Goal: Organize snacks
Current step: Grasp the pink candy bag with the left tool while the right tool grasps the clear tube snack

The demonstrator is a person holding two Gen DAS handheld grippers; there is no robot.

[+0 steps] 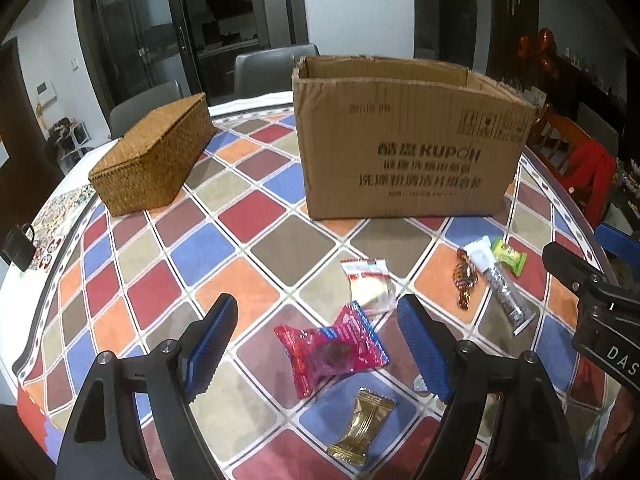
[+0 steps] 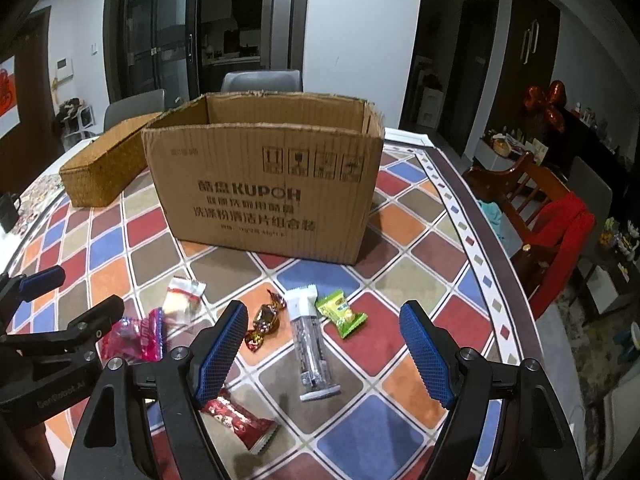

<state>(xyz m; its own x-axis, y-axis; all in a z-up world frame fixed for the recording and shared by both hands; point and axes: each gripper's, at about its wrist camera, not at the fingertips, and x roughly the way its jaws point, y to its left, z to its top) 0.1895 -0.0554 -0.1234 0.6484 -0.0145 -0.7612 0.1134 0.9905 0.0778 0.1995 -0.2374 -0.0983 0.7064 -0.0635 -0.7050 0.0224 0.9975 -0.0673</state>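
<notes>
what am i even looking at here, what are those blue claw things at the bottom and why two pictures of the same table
No robot here: a person holds a two-finger gripper in each hand, and each gripper carries a wide-angle camera looking out along its fingers. One picture comes from the left gripper, the other from the right gripper; the blue parts are their finger pads. Both stand open and hold nothing.

On the tiled tablecloth sit an open cardboard box and a closed woven basket. In front lie loose snacks: a pink packet between the left fingers, a gold one, a white one, a long silver stick between the right fingers, a green packet, a brown twist candy and a red packet.
</notes>
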